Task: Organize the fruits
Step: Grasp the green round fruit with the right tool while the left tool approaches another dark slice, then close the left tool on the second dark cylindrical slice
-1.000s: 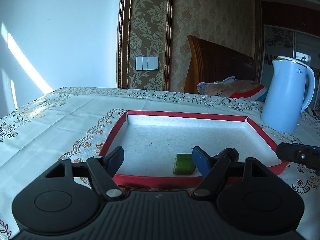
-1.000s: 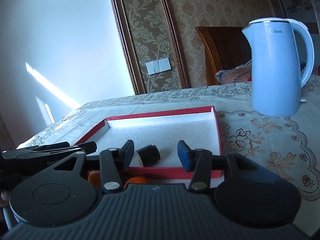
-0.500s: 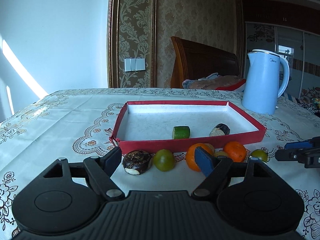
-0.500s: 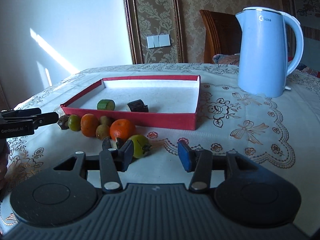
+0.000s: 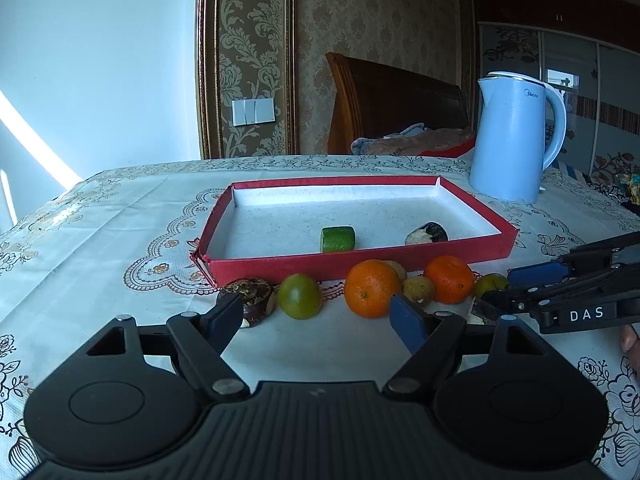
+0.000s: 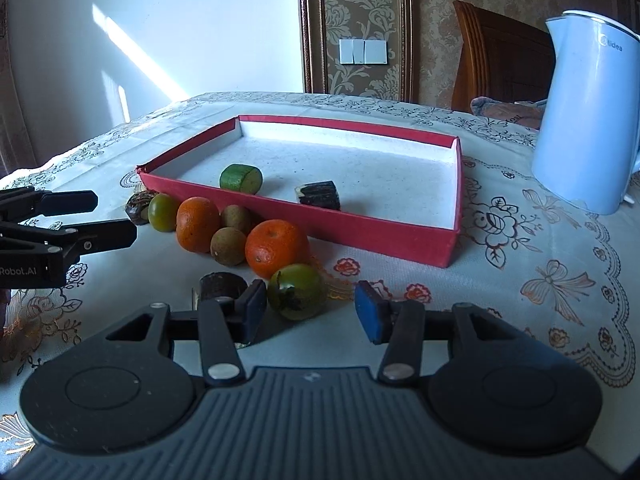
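Pick-up step under way: right gripper (image 6: 308, 310) apart, empty, lining up on green fruit (image 6: 297, 291) beside red tray (image 6: 372, 232); left gripper (image 5: 316, 316) apart, empty; next needs forward reach, then squeeze

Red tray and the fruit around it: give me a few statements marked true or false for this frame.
1. The red tray holds two pieces. True: a green piece and a dark piece.
2. Both oranges lie inside the tray. False: the oranges sit on the tablecloth in front of it.
3. The blue kettle stands inside the tray. False: it stands on the tablecloth beside it.
4. The right gripper holds nothing. True: it is open, with a green fruit just ahead.
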`<move>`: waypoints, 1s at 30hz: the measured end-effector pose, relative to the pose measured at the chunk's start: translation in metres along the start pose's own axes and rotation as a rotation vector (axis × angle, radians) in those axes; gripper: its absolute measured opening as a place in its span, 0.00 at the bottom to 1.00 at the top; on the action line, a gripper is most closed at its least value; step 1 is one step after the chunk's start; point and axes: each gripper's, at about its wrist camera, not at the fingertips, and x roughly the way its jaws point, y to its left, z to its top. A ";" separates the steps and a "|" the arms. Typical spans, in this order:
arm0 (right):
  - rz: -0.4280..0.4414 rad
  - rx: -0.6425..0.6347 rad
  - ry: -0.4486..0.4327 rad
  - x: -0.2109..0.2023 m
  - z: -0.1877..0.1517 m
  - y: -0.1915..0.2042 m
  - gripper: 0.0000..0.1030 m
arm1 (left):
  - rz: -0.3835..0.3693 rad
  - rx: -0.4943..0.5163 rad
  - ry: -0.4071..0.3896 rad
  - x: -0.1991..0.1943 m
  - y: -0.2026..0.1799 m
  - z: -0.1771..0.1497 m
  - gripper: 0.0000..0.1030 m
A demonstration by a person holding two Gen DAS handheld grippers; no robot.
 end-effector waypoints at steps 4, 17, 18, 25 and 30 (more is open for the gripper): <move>0.009 -0.004 0.018 0.006 0.002 0.001 0.33 | -0.015 0.025 0.005 -0.001 -0.006 -0.002 0.78; -0.028 0.099 -0.057 -0.007 -0.003 -0.012 0.29 | -0.114 0.092 -0.012 -0.014 -0.036 -0.003 0.78; -0.031 0.115 -0.059 -0.008 -0.003 -0.016 0.29 | -0.139 0.106 -0.026 -0.017 -0.041 -0.004 0.78; -0.074 0.190 -0.080 -0.014 -0.008 -0.030 0.29 | -0.263 0.283 -0.031 -0.016 -0.084 -0.008 0.78; -0.079 0.222 -0.099 -0.019 -0.012 -0.040 0.29 | -0.280 0.267 0.041 0.007 -0.089 -0.004 0.78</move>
